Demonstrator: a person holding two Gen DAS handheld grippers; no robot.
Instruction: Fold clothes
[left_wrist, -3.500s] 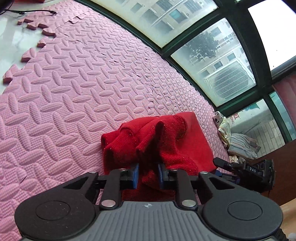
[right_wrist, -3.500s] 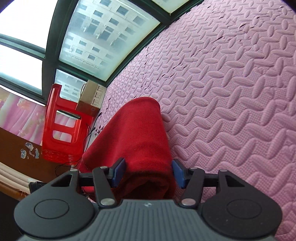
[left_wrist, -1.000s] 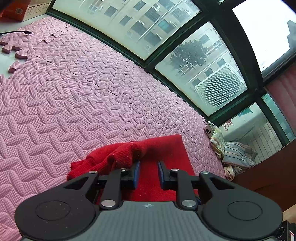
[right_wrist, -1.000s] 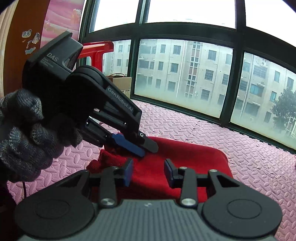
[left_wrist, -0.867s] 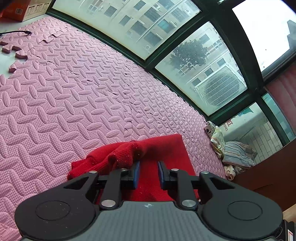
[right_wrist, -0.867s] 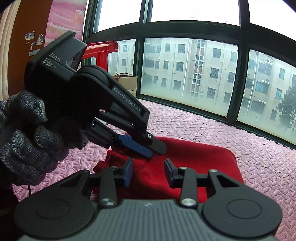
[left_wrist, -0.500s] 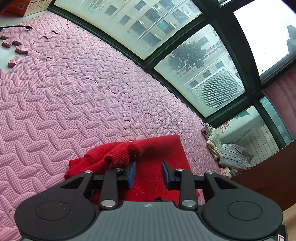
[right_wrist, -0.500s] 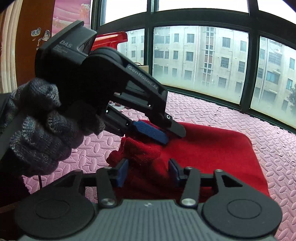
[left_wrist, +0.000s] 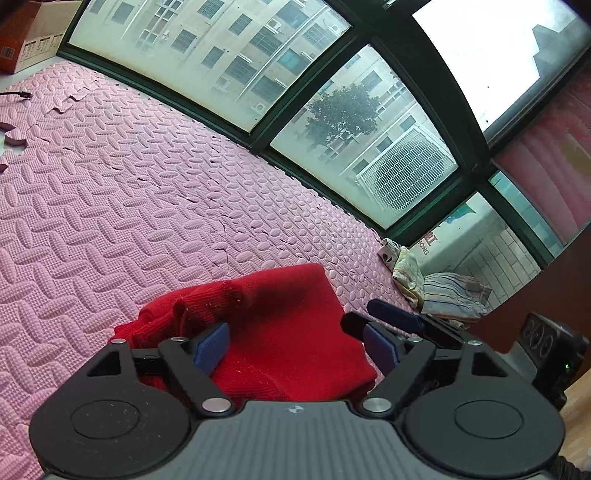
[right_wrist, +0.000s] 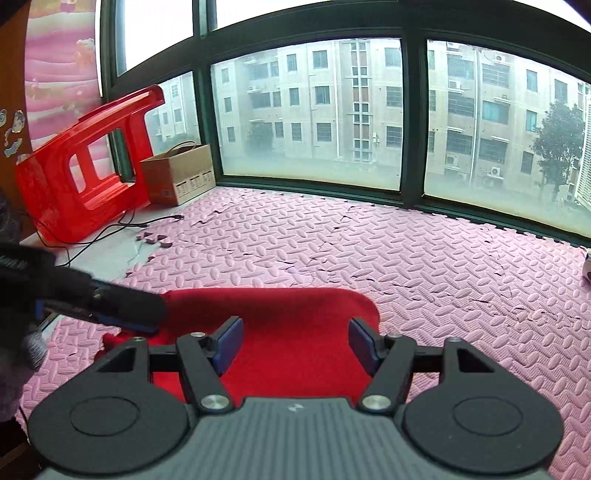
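1. Sweater (left_wrist: 280, 332): red knit, lying on the pink foam mat (left_wrist: 110, 206), laid in a compact block with a smooth top. A bunched sleeve or cuff ridge sits along its left edge in the left wrist view.
2. Left gripper (left_wrist: 295, 349): jaws spread wide, low over the sweater, holding nothing. The blue pads flank the cloth without pinching it.
3. Right gripper (right_wrist: 295, 341): jaws also spread, empty, poised over the near edge of the sweater (right_wrist: 273, 317).
4. Each gripper shows in the other's view: the right one at the sweater's right side (left_wrist: 391, 325), the left one at its left corner (right_wrist: 99, 299), with a gloved hand (right_wrist: 22, 354) behind it.
5. Stage, as a judgement: the block looks mostly folded, and both grippers are free of it. This fits either a fold just laid down or a pause ahead of another fold; the views do not settle which.
6. Care points: the lumpy left ridge is the weak spot. Any further handling should pinch through all layers at an edge, keep both grippers level, and lay the cloth down flat so the knit does not slump.
7. Surroundings: window, red stool (right_wrist: 85, 158), cardboard box (right_wrist: 177, 173), striped cloths (left_wrist: 443, 291) by the wall.
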